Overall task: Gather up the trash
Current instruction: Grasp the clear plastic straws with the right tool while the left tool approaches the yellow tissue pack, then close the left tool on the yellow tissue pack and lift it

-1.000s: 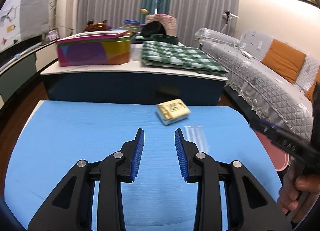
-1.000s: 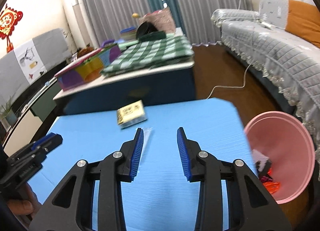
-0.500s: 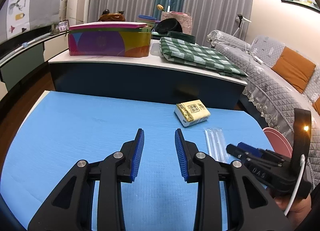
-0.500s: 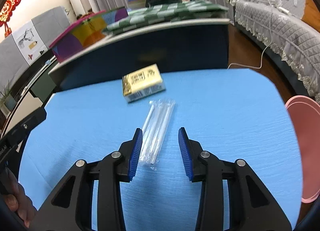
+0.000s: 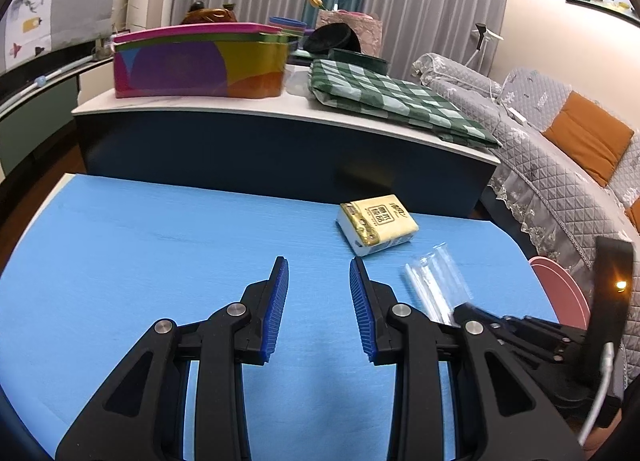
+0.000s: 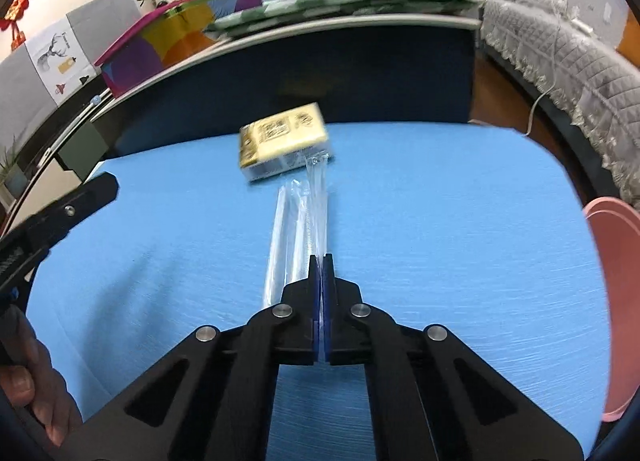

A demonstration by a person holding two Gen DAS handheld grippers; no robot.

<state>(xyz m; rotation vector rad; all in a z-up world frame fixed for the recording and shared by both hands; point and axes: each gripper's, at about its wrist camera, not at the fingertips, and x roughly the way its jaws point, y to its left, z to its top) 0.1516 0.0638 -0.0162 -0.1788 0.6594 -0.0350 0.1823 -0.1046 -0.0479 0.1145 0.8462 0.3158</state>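
A clear plastic pack of straws (image 6: 301,221) lies on the blue table (image 6: 440,221), pointing away from me. My right gripper (image 6: 321,259) is shut on the near end of the pack. A yellow tissue packet (image 6: 282,145) lies just beyond the pack's far end. In the left wrist view my left gripper (image 5: 318,273) is open and empty over the table, left of the straw pack (image 5: 436,285) and nearer than the tissue packet (image 5: 378,227). The right gripper's body (image 5: 520,333) shows at the right of that view.
A pink bin (image 6: 616,301) stands off the table's right edge. Behind the table is a dark blue counter (image 5: 280,153) with a colourful box (image 5: 200,65) and a green checked cloth (image 5: 392,101). A grey sofa (image 5: 560,149) runs along the right.
My right gripper has dropped forward and closed on the near end of the straw pack. My left gripper has stayed open and shifted only slightly.
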